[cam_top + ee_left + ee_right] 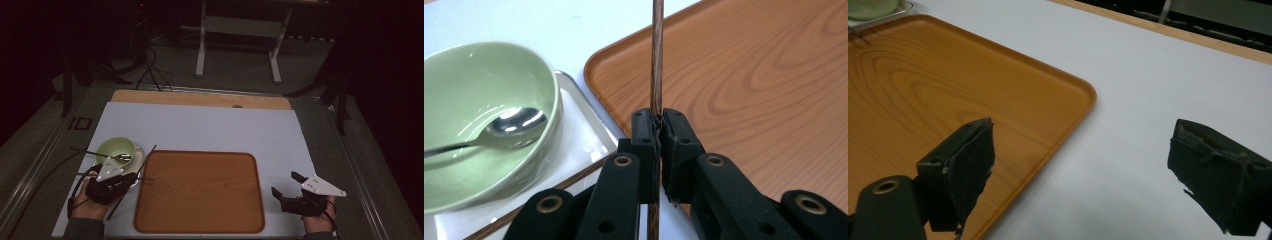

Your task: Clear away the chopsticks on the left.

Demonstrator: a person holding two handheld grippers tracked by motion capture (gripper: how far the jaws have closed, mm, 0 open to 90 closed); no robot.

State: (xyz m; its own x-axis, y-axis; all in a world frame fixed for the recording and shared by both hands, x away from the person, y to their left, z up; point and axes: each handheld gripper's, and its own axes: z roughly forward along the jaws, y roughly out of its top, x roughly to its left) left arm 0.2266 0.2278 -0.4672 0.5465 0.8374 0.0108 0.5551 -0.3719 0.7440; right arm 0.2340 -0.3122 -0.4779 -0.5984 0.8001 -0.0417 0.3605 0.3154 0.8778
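My left gripper (131,180) (658,126) is shut on a thin dark wooden chopstick (149,154) (656,55), which runs straight up between the jaws and over the left edge of the wooden tray (200,200) (764,85). A pale green bowl (116,148) (479,80) with a metal spoon (120,157) (516,122) in it sits on a small white dish (586,135) just left of the tray. My right gripper (286,184) (1088,170) hangs open with nothing between its jaws, above the white mat (210,125) (1158,100) to the right of the tray (923,90).
A second brown stick (574,175) lies along the near edge of the small dish. The mat covers a wooden tabletop (200,98). Beyond it are cables and a white table frame (240,30) on the floor.
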